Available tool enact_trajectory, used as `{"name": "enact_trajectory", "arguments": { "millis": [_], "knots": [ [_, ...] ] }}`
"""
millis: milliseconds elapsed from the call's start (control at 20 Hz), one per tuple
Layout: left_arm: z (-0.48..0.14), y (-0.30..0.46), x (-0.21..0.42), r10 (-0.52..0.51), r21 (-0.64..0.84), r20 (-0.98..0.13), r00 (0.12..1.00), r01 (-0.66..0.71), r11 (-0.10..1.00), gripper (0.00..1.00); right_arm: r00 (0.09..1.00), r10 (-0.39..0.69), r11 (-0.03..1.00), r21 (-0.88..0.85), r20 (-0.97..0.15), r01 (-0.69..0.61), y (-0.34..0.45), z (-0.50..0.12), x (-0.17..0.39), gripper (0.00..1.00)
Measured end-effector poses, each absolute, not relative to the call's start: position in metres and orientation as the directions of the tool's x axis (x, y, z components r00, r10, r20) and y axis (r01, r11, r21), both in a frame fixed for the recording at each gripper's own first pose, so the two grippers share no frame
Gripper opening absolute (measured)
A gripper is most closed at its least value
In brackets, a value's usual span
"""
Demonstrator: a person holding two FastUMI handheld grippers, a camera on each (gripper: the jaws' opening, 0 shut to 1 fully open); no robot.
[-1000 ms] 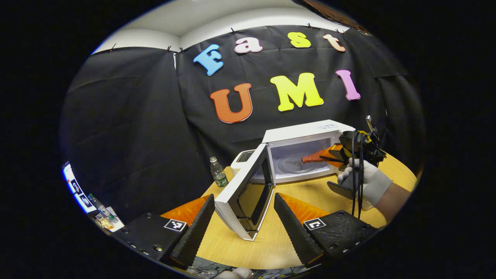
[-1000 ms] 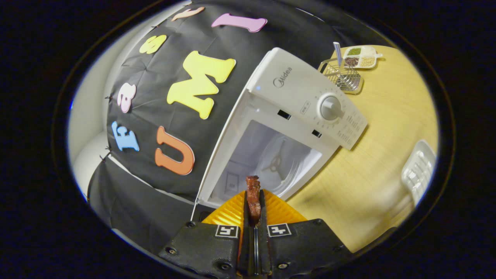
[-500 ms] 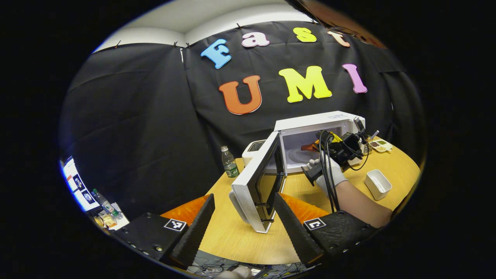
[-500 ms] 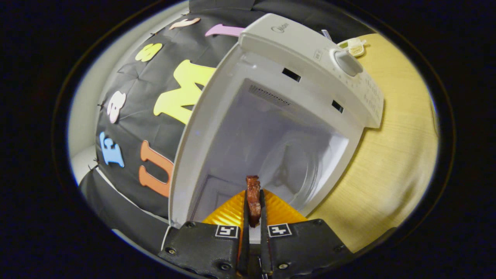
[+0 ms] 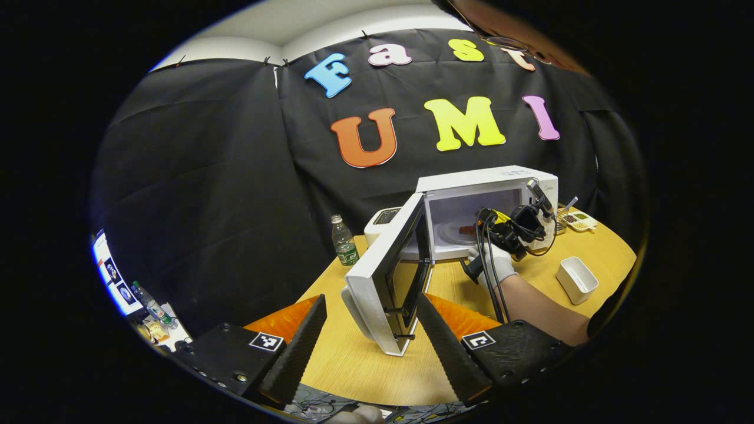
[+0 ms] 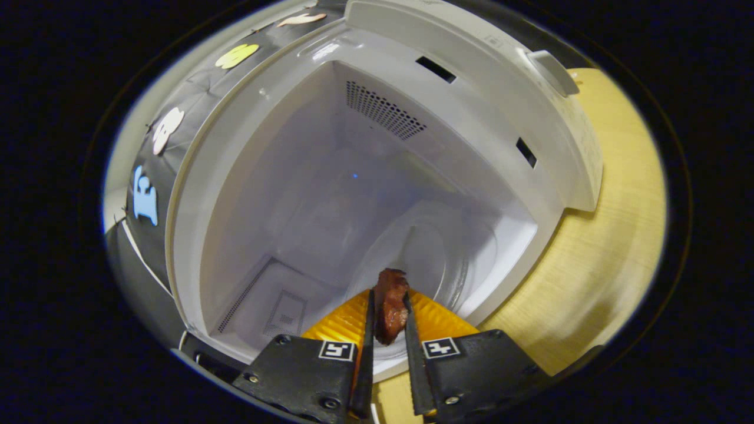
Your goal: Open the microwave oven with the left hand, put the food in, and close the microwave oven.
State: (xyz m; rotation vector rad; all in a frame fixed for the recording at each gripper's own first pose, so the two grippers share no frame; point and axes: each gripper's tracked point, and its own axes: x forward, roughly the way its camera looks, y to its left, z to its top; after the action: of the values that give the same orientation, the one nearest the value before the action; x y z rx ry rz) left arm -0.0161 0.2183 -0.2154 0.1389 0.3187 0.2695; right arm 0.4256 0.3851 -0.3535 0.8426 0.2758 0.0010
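Observation:
The white microwave (image 5: 489, 176) stands on the wooden table with its door (image 5: 377, 282) swung wide open to the left. My left gripper (image 5: 371, 299) is open and holds nothing; the door's edge stands between its fingers, farther off. A gloved hand (image 5: 498, 265) holds my right gripper (image 5: 484, 227) at the oven's mouth. In the right gripper view my right gripper (image 6: 388, 293) is shut on a reddish-brown piece of food (image 6: 389, 306), tilted inside the white cavity (image 6: 283, 176) and over the glass turntable (image 6: 436, 259). Its jaws stand slightly apart around the food.
A water bottle (image 5: 344, 244) and a small white appliance (image 5: 383, 218) stand left of the oven. A white rectangular container (image 5: 577, 280) lies on the table (image 5: 353, 359) at the right, and a compartment dish (image 5: 580, 219) sits behind it.
My right gripper has pushed forward from the oven's front into the cavity with the food, and its jaws have parted a little. My left gripper has drawn back from the open door.

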Motion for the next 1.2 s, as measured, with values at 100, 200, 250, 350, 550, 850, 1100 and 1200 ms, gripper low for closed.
{"name": "enact_trajectory", "arguments": {
  "millis": [100, 200, 250, 350, 550, 850, 1100, 1200],
  "knots": [
    [-0.218, 0.219, -0.012, 0.287, 0.177, -0.290, 0.913, -0.244, 0.954, 0.94, 0.967, 0.100, 0.777, 0.625, -0.233, 0.070, 0.389, -0.351, 0.424, 0.22],
    [-0.212, 0.221, -0.009, 0.293, 0.170, -0.273, 0.916, -0.254, 0.952, 0.94, 0.968, 0.110, 0.836, 0.548, -0.225, 0.032, 0.394, -0.346, 0.423, 0.33],
    [-0.213, 0.221, -0.007, 0.295, 0.163, -0.274, 0.915, -0.258, 0.952, 0.94, 0.970, 0.109, 0.869, 0.496, -0.218, 0.014, 0.394, -0.343, 0.424, 0.37],
    [-0.215, 0.222, -0.005, 0.301, 0.159, -0.274, 0.914, -0.265, 0.951, 0.94, 0.970, 0.118, 0.918, 0.395, -0.211, -0.026, 0.396, -0.342, 0.424, 0.51],
    [-0.213, 0.225, -0.006, 0.317, 0.153, -0.274, 0.908, -0.284, 0.946, 0.94, 0.970, 0.085, 0.962, 0.271, -0.226, -0.021, 0.381, -0.347, 0.424, 0.75],
    [-0.210, 0.225, -0.004, 0.315, 0.147, -0.259, 0.913, -0.285, 0.947, 0.94, 0.957, 0.139, 0.978, 0.185, -0.255, -0.093, 0.385, -0.354, 0.421, 1.00],
    [-0.200, 0.233, -0.002, 0.321, 0.125, -0.243, 0.916, -0.298, 0.946, 0.94, 0.963, 0.151, 0.979, 0.171, -0.222, -0.115, 0.374, -0.315, 0.390, 0.92],
    [-0.189, 0.231, -0.005, 0.300, 0.076, -0.221, 0.928, -0.291, 0.954, 0.94, 0.955, 0.182, 0.977, 0.151, -0.233, -0.149, 0.371, -0.291, 0.361, 1.00]
  ]
}}
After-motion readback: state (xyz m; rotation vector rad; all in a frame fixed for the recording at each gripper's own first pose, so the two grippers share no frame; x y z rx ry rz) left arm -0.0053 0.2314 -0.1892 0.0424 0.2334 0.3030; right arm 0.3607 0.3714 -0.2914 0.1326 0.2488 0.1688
